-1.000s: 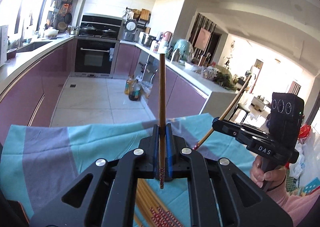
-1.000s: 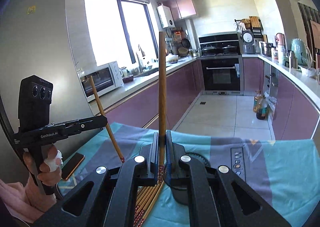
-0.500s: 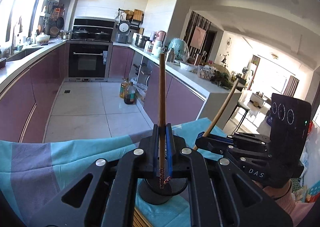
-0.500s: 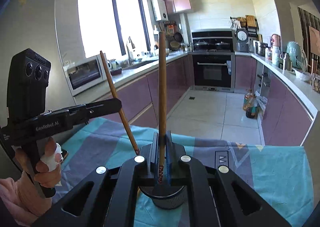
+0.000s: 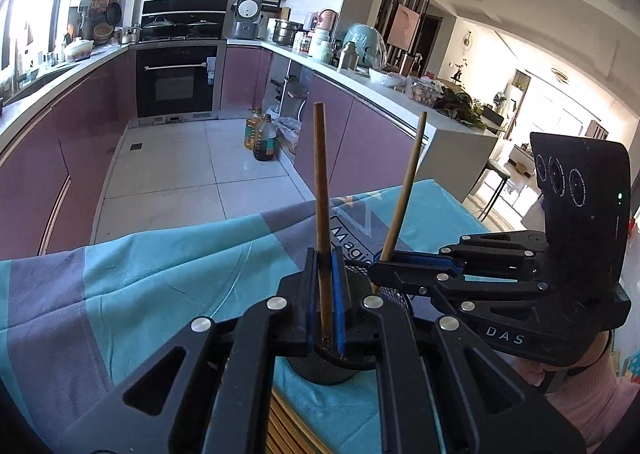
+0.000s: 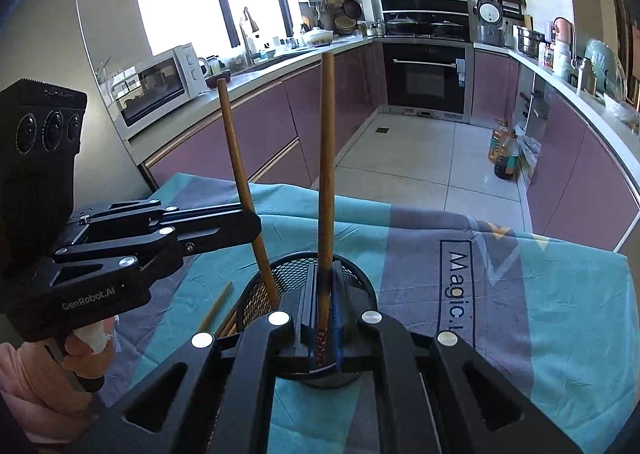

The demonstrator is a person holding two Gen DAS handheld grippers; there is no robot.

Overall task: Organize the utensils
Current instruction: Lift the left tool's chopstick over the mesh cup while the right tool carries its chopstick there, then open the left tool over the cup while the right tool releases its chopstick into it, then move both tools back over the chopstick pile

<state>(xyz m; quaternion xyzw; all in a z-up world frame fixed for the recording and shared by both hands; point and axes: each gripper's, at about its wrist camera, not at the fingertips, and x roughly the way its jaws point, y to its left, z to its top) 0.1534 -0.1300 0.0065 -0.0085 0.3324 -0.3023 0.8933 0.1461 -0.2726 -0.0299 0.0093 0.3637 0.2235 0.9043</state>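
Observation:
My left gripper is shut on a brown chopstick that stands nearly upright, its patterned lower end over the black mesh holder. Beside it on the right, my right gripper grips a second chopstick that leans right. In the right wrist view the right gripper is shut on its upright chopstick, whose patterned end dips into the mesh holder. The left gripper comes in from the left, and the lower end of its chopstick reaches inside the holder's rim.
A teal and grey cloth covers the table, with its far edge just past the holder. Loose chopsticks lie on the cloth left of the holder, and more chopsticks at the near edge. A hand in a pink sleeve holds each gripper.
Both grippers have sunk and moved together over the mesh holder. The chopsticks' lower ends, earlier above the loose pile, now hang at or inside the holder's mouth.

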